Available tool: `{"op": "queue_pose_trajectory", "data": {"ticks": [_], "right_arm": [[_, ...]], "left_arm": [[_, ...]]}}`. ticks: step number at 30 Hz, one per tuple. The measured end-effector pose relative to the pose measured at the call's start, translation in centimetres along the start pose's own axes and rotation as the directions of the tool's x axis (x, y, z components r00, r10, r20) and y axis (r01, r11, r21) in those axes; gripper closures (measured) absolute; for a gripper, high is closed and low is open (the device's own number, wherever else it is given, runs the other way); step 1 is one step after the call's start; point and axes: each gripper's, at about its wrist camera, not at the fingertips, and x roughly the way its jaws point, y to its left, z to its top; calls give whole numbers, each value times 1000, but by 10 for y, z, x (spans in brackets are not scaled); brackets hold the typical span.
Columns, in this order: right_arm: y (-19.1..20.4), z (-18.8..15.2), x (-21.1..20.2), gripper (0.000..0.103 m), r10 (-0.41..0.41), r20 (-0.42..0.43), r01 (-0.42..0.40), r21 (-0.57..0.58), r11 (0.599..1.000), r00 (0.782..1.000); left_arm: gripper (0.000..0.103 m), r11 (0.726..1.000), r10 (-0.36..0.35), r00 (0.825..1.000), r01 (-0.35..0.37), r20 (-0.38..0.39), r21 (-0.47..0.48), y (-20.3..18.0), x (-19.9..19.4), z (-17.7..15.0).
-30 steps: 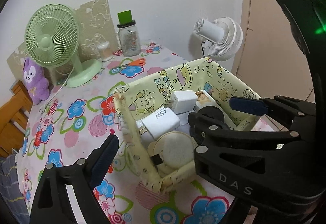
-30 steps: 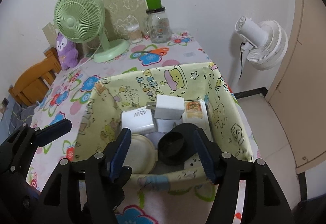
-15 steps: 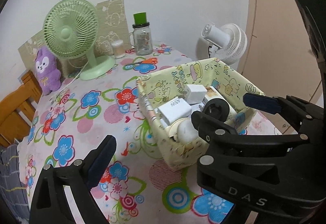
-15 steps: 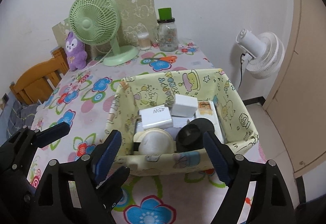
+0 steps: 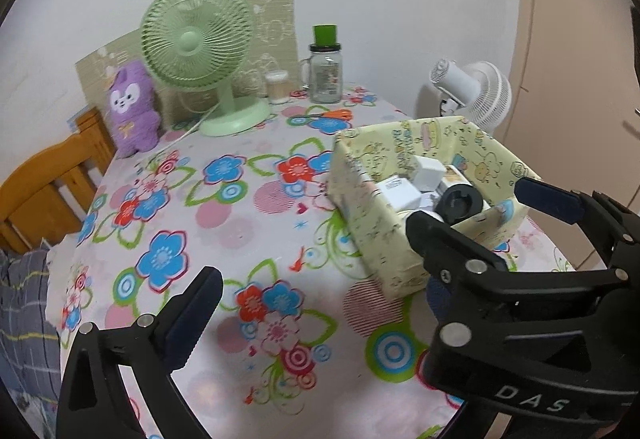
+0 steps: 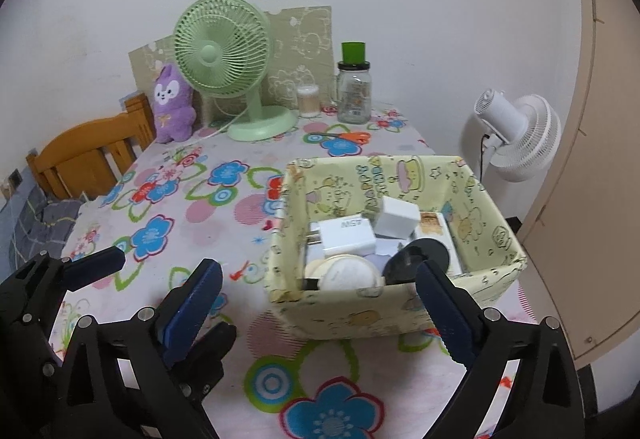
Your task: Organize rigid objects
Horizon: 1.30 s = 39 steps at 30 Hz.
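Yellow box at the table's right edge already holds the chargers, black cap and round lid, so both grippers, left and right, are opening empty, and little seems left.

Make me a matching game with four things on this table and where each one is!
Things:
1. purple plush toy
2. orange scissors
3. white charger
4. glass jar

Places:
A. inside the yellow box
B. left of the green fan
C. flat on the tablecloth
D. at the wall, green lid on top

Pairs: 1-B, 2-C, 3-A, 4-D
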Motion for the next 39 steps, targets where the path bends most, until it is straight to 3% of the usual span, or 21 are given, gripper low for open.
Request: {"op": "queue_pose_trajectory", "data": {"ticks": [11,18,24,39], "right_arm": [[28,-13,-7,0,7,64,-4,-40,999,998],[34,-17,-10,0,-31,91,35,-40,999,995],[37,-15,-13,0,-14,49,16,-47,999,999],[23,-17,-52,0,-24,120,25,-8,1000,993]], "left_arm": [[0,994,76,997,-75,16,-85,36,-6,-24],[0,986,115,993,-109,38,-129,56,-16,-32],[0,972,188,981,-178,55,-156,65,-28,-36],[0,965,217,966,-190,142,-183,57,-69,-39]]}}
